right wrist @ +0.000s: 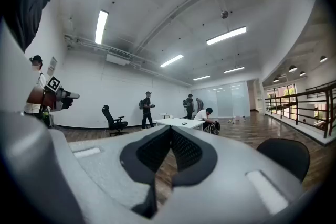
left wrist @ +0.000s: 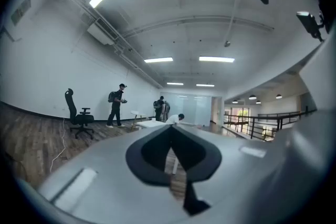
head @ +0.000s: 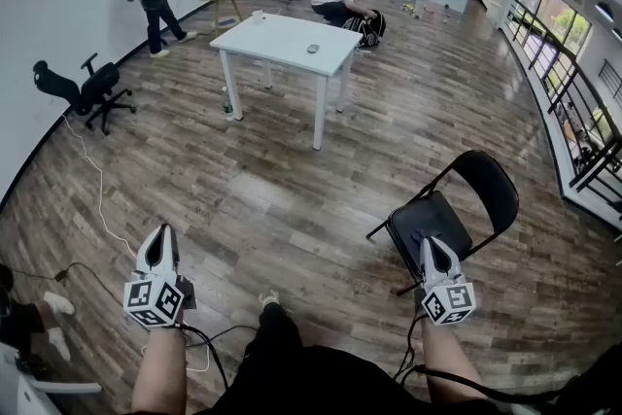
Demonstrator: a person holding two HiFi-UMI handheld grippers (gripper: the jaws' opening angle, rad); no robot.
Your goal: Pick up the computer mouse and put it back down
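The computer mouse (head: 313, 49) is a small dark shape on the white table (head: 277, 39) far across the room, with a white cup (head: 258, 16) near the table's back corner. Both grippers are held level, low and close to my body, a long way from the table. My left gripper (head: 162, 233) has its jaws together with nothing between them; the left gripper view shows its tips (left wrist: 171, 128) meeting in front of the distant table (left wrist: 152, 123). My right gripper (head: 431, 243) is shut and empty too, its tips (right wrist: 171, 130) closed below the table (right wrist: 178, 122).
A black folding chair (head: 447, 214) stands just ahead of my right gripper. A black office chair (head: 87, 90) is by the left wall, and cables (head: 97, 199) trail over the wood floor. Several people stand or crouch behind the table. A railing (head: 573, 121) runs along the right.
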